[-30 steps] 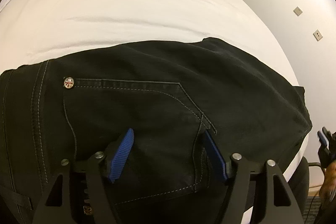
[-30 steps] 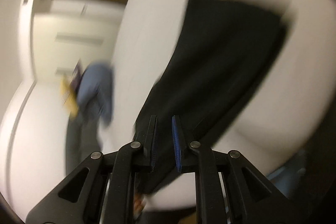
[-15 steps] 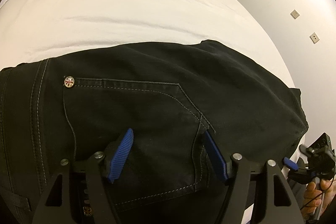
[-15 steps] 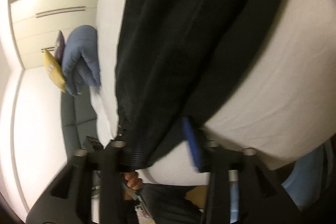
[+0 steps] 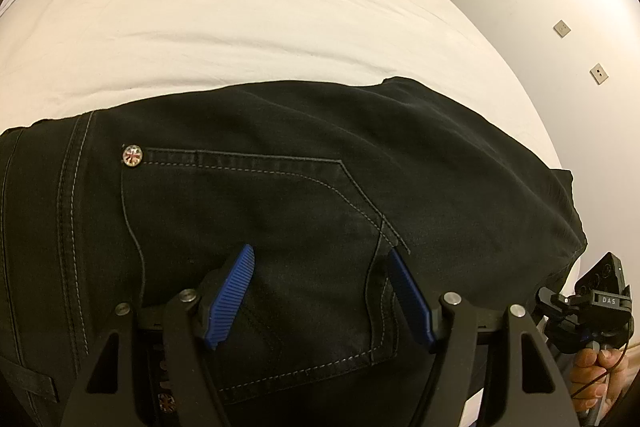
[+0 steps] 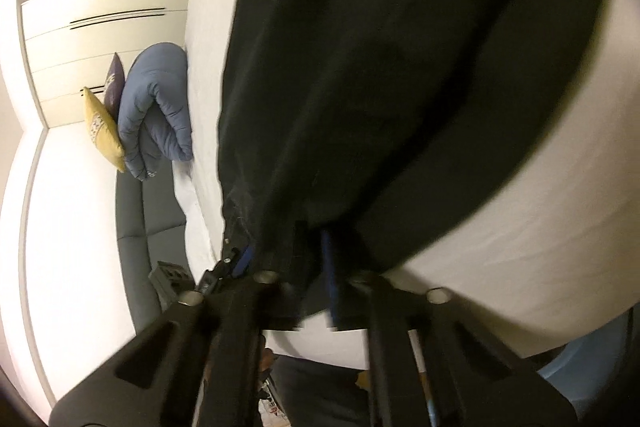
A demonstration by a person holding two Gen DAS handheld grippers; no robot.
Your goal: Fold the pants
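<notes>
Where legible, "DAS" on right gripper [image 5: 586, 311]

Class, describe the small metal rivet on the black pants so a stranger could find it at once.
Start at the white bed, where the black pants lie across the near edge. Find the back pocket outlined in pale stitching. The rivet sits at its upper left corner: a round silver stud with a red cross pattern, the only shiny spot on the dark cloth.
</notes>
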